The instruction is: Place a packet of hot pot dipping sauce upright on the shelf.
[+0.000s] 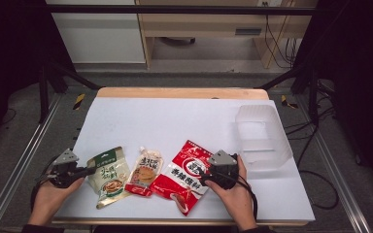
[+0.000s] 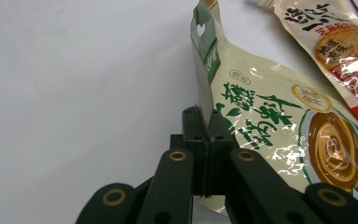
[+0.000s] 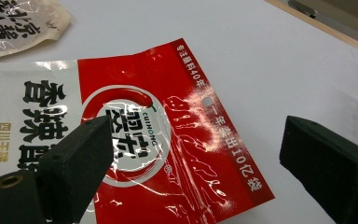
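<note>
Three food pouches lie in a row near the front of the white table. The cream and green pouch is leftmost; my left gripper is shut on its left edge. In the left gripper view the jaws pinch that pouch's edge between the pads. The small orange pouch lies in the middle. The big red pouch lies to its right. My right gripper hovers over the red pouch's right part, jaws wide apart. The right gripper view shows the red pouch under the open jaws.
A clear plastic tub stands at the table's right side, just beyond my right hand. A wooden strip runs along the far edge. Dark frame rails and cables flank the table.
</note>
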### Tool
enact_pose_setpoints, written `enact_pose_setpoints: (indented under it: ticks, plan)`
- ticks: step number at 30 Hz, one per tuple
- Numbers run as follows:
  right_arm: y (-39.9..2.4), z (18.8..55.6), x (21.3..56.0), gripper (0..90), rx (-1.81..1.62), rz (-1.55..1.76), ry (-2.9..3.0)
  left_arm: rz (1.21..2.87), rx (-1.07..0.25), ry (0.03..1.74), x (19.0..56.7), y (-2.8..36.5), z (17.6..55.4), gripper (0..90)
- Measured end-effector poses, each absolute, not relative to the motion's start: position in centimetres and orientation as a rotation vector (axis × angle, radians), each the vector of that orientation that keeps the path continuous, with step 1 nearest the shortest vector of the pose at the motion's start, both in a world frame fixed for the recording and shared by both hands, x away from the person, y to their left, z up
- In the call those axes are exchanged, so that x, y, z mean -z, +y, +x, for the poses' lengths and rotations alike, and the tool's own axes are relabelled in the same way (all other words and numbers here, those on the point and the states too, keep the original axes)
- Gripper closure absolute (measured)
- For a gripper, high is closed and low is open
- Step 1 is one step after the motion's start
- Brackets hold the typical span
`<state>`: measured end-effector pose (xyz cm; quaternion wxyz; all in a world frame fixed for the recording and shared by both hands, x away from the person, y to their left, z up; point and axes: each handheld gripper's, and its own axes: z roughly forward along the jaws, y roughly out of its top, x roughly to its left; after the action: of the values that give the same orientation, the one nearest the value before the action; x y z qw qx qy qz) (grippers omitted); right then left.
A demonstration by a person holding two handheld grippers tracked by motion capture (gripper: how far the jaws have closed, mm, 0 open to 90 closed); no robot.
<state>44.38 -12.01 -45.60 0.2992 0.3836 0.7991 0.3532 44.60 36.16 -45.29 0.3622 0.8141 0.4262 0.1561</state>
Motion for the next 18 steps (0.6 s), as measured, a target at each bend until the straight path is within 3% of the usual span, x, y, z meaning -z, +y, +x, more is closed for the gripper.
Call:
enact_pose_setpoints:
  ticks: [18]
  plan:
    - [-12.8, 44.7, 45.5, 9.6, -0.919, 1.031, 2.116, 1.960, -0.524, 0.920, 39.3, 35.9, 40.6, 90.0]
